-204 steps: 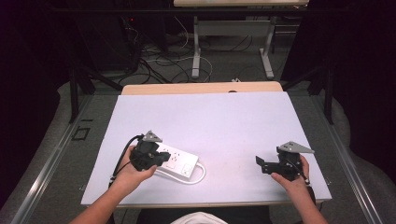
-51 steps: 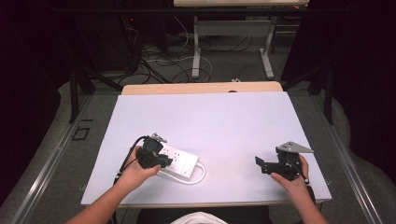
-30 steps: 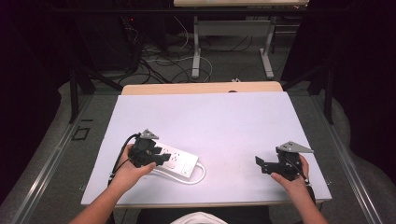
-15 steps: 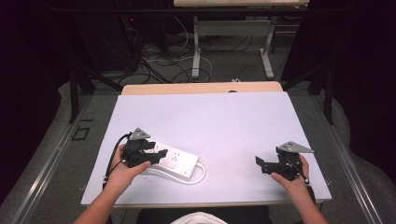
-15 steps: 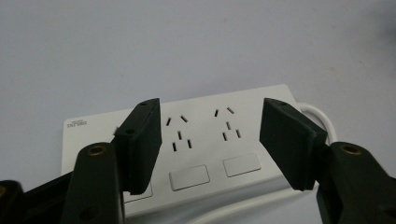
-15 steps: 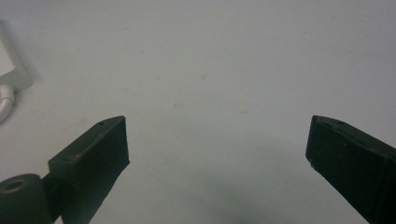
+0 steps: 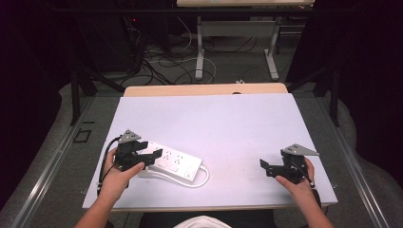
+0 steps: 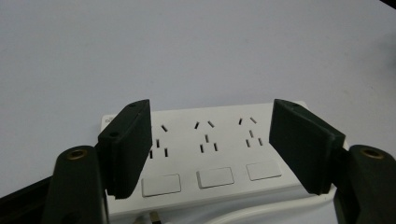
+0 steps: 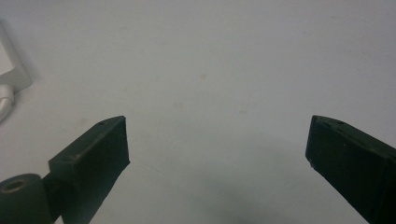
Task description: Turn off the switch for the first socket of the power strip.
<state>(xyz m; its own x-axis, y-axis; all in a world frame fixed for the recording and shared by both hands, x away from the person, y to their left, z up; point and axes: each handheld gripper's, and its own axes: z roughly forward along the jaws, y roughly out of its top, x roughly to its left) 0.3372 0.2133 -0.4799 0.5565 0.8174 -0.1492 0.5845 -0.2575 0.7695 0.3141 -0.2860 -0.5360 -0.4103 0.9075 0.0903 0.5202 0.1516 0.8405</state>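
Your left gripper (image 8: pixel 210 154) stands wide apart over the left end of the white power strip (image 7: pixel 171 162). Your right gripper (image 9: pixel 217 163) is spread too, grasping nothing, above the bare white table (image 7: pixel 237 123).

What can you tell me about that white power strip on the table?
The power strip is a flat white bar that looks like plastic, lying face up and angled on the pale table, near its front left. The left gripper view shows three socket groups, each with a rectangular switch below. Its white cord loops along its near side. The left gripper hangs over one end, jaws open; whether they touch it is unclear.
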